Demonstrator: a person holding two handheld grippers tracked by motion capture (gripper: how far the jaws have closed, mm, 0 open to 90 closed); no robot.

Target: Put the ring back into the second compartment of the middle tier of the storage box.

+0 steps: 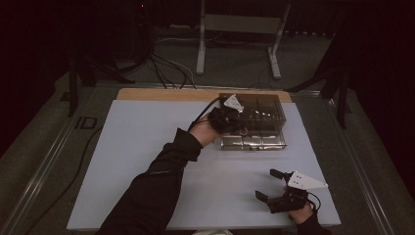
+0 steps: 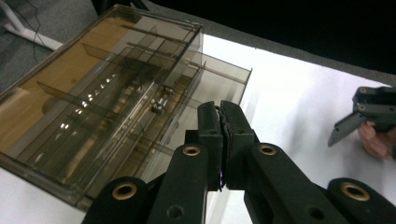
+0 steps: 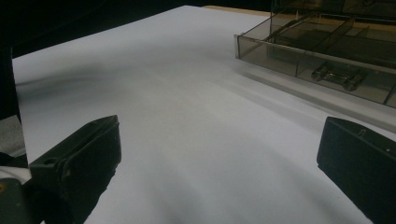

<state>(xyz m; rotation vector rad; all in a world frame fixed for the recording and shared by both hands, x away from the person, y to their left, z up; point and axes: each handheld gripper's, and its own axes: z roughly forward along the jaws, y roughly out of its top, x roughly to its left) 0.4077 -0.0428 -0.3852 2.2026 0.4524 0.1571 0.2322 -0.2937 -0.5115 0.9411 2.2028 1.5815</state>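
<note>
High view: left gripper (image 1: 230, 115) reaching over smoky plastic organiser box (image 1: 259, 110) at far tabletop (image 1: 147, 147); right gripper (image 1: 274, 188) resting near front edge.
Left gripper view: jaws pressing together, nothing visibly between them; drawer (image 2: 219, 79) sliding out.
Right gripper view: jaws gaping wide, empty; small metal part (image 3: 338, 74) lying in drawer compartment.

Left gripper (image 2: 221, 140) jaws closed, right gripper (image 1: 275, 185) jaws spread wide

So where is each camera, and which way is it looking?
High view: above the table, looking forward and down; forearms, left gripper, right gripper.
Left gripper view: on the left gripper, facing the smoky box.
Right gripper view: on the right gripper, facing the white tabletop.
Shared: all show the box.
</note>
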